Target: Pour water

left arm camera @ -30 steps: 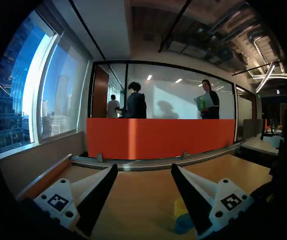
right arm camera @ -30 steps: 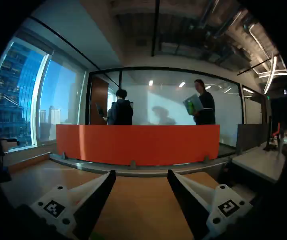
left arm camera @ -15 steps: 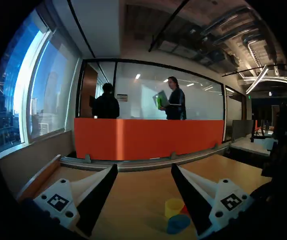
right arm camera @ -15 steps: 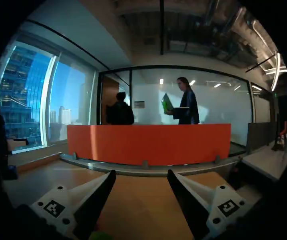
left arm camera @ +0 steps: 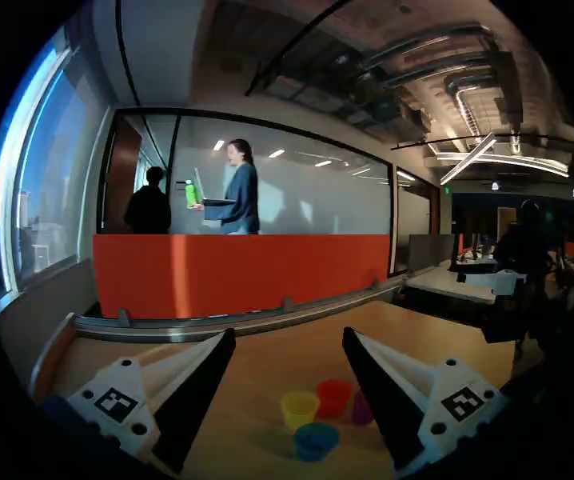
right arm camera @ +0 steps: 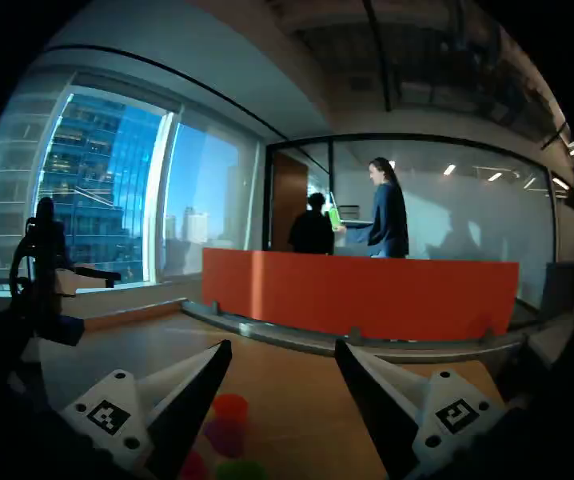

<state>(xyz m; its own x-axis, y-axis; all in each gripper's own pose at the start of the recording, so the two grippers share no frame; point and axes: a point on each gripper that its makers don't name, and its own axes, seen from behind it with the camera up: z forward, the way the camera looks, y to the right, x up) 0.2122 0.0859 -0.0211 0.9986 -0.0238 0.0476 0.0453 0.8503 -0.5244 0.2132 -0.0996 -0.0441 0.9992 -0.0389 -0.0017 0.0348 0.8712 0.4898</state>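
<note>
Cups clustered on desk (left arm camera: 439,324), low centre in left gripper view: yellow cup (left arm camera: 299,409), red cup (left arm camera: 334,396), purple cup (left arm camera: 360,408), blue cup (left arm camera: 316,440) nearest. Clear of both grippers. Fingers spread apart, holding nothing: left gripper (left arm camera: 288,331), right gripper (right arm camera: 282,344). Same cluster at lower left in right gripper view, partly behind a finger.

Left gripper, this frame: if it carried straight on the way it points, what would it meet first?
The left gripper, open, looks aimed over the yellow cup, red cup and blue cup low in front of it. It would likely meet the orange partition beyond the table first; depth is unclear.
</note>
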